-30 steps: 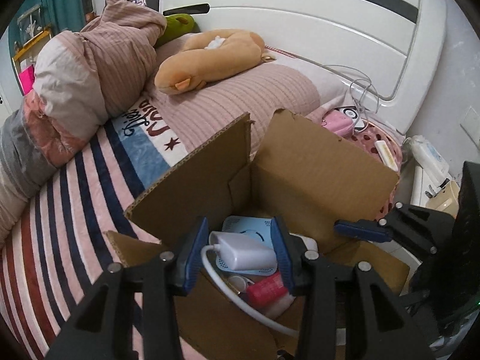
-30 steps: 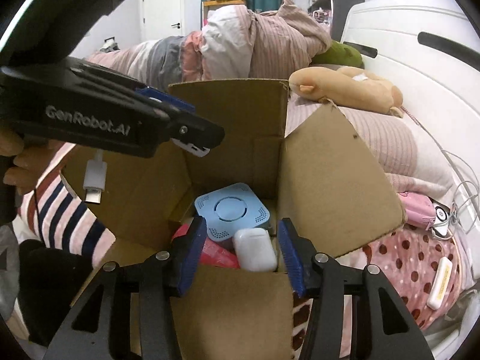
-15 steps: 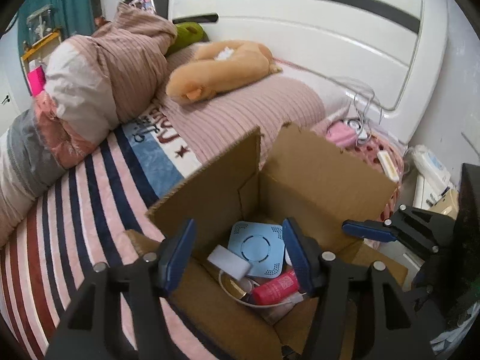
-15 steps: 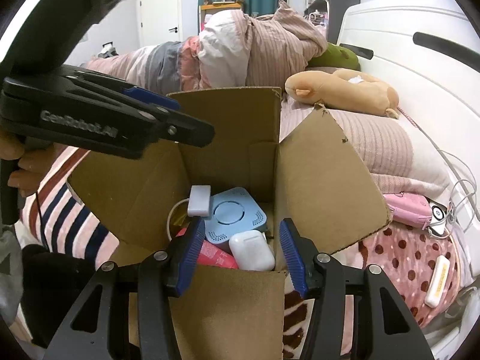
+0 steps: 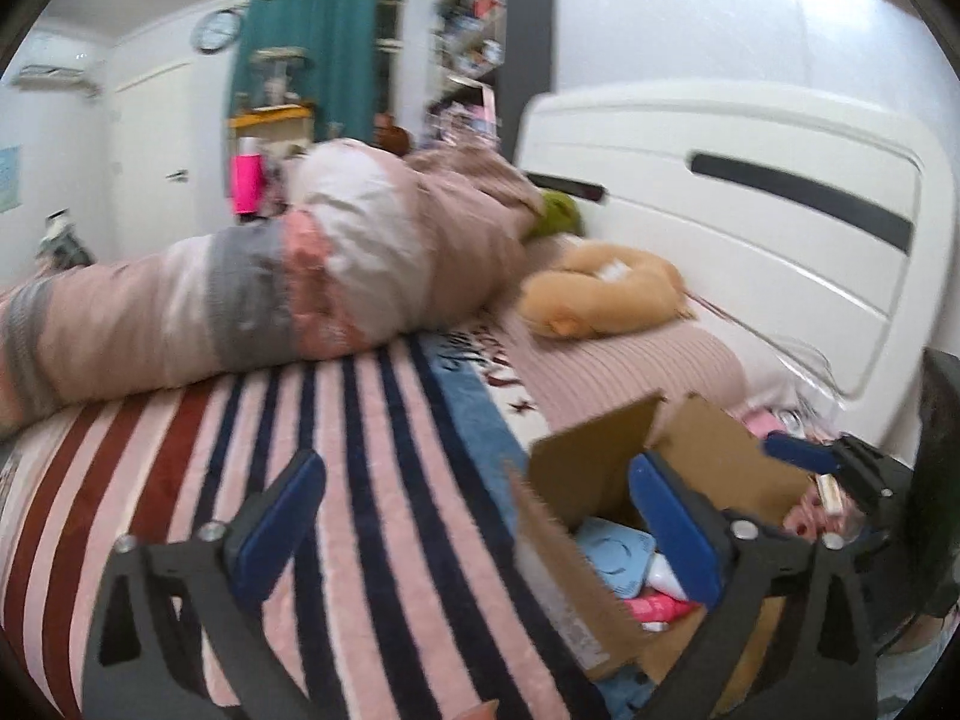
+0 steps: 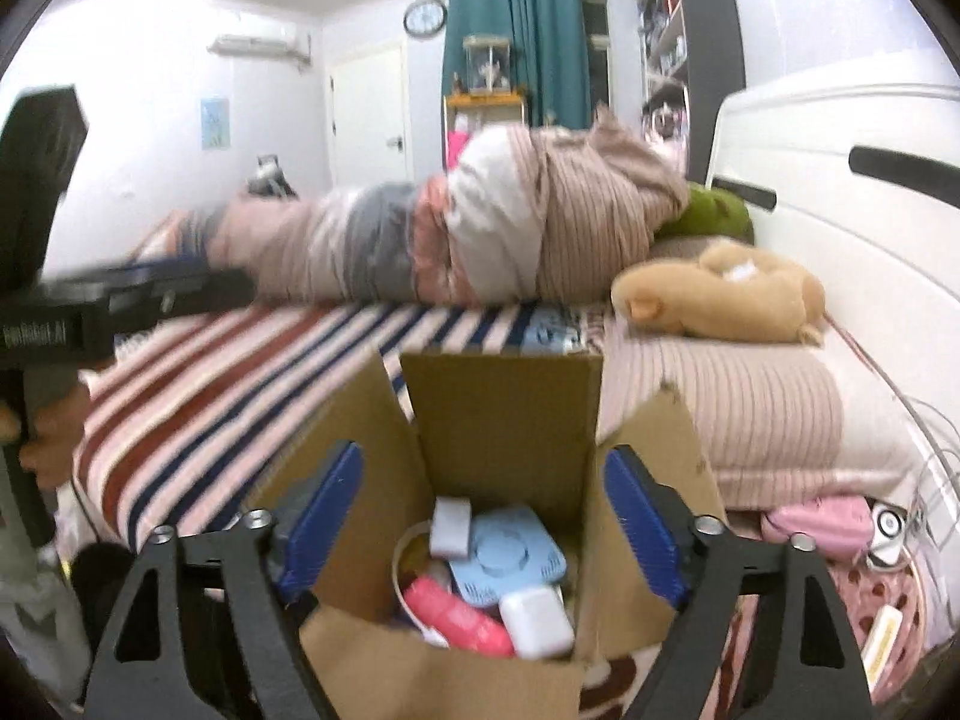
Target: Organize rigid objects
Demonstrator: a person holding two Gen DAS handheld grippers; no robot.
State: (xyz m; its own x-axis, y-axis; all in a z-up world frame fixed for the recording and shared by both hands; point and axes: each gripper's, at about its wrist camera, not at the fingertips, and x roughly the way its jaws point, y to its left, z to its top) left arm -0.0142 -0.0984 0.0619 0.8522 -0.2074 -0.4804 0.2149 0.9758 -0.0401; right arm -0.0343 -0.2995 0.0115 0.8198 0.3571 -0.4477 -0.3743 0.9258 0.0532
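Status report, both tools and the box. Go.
Left tool open, empty, over the striped blanket. Right tool open, empty, above the cardboard box. White charger in box. Nothing obstructing.

I've got both grippers empty with jaws spread wide, the left gripper (image 5: 474,534) held level out to the side, the right gripper (image 6: 483,525) tipped slightly downward beside it.

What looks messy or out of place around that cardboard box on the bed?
Inside the cardboard box things lie jumbled: a white charger leans on a blue disc-shaped gadget, its cable looped loosely around a pink tube. Beside the box, white cables straggle over the bedding.
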